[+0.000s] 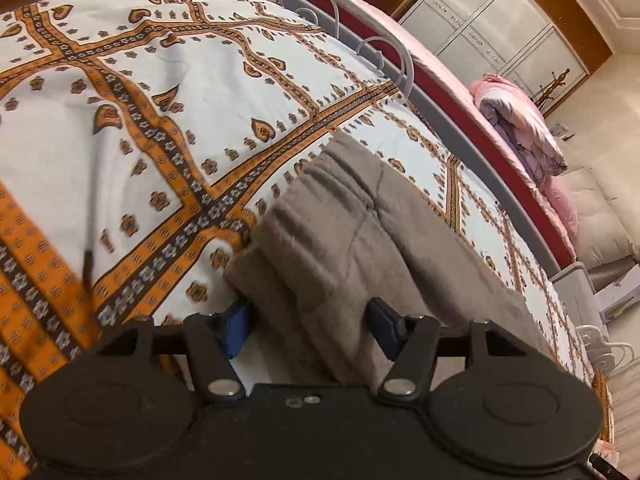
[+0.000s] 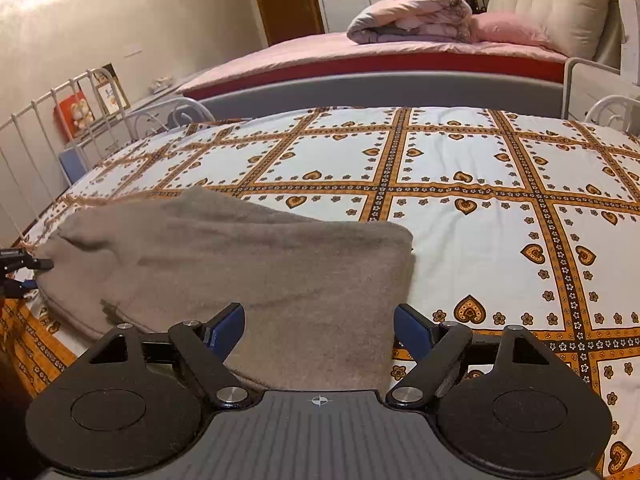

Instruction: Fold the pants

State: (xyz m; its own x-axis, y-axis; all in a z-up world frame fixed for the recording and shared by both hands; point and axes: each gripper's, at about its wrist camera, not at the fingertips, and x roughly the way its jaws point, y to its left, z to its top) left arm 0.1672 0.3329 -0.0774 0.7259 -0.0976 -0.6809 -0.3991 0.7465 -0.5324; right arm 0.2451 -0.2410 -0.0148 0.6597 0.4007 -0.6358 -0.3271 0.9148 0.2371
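Pants (image 2: 248, 264), grey-brown fleece, lie on the bed's patterned bedspread (image 2: 500, 184), near its front edge and toward the left side in the right wrist view. Already doubled: the garment sits as a thick layered slab with a clean folded edge on its right and stacked layers visible along the end seen from the left wrist view, where ribbed bands (waistband or cuffs, cannot tell which) show on top (image 1: 320, 216). Judged well along, at least one fold made; the bundle is long enough that a further fold across its length, or just squaring and smoothing, seems to be what remains. Left hand-held gripper (image 1: 308, 320): jaws spread wide, blue pads on either side of the end of the bundle, cloth running between them but not pinched, nothing held. Right hand-held gripper (image 2: 320, 320): also wide open, pads flanking the near edge of the cloth, holding nothing. The left hand-held gripper's tips appear at the far left of the right wrist view, just beside the bundle's end. A second bed with a rolled pink quilt (image 2: 412, 14) stands behind, well apart.
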